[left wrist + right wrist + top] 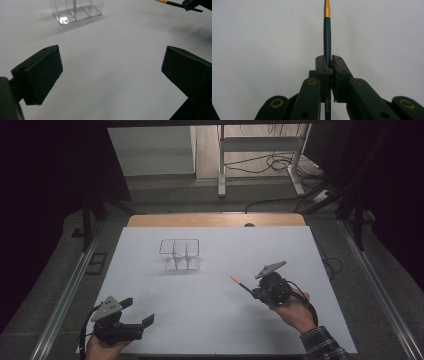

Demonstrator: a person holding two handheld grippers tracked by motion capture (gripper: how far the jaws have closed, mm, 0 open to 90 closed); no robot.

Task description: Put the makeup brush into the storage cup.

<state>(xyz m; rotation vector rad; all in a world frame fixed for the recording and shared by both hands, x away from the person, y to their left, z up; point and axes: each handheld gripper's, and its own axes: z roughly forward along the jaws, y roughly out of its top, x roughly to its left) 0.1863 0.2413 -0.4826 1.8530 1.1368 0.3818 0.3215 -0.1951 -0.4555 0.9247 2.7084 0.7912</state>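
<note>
Carrying a dark pencil (242, 285) toward the clear divided organizer (179, 253).
Right hand-held gripper (255, 292) clamps it right of centre; left hand-held gripper (137, 311) gapes empty, lower left; next: upend, lower into a compartment.

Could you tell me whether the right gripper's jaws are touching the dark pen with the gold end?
Touching: in the right gripper view, the right gripper has both jaws pressed against the pen.

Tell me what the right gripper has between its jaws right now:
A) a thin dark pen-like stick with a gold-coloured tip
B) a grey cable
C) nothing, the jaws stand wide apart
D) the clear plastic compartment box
A: in the right gripper view the right gripper is shut on the thin dark pen-like stick with a gold-coloured tip, which points away from the jaws over the white table.
</note>
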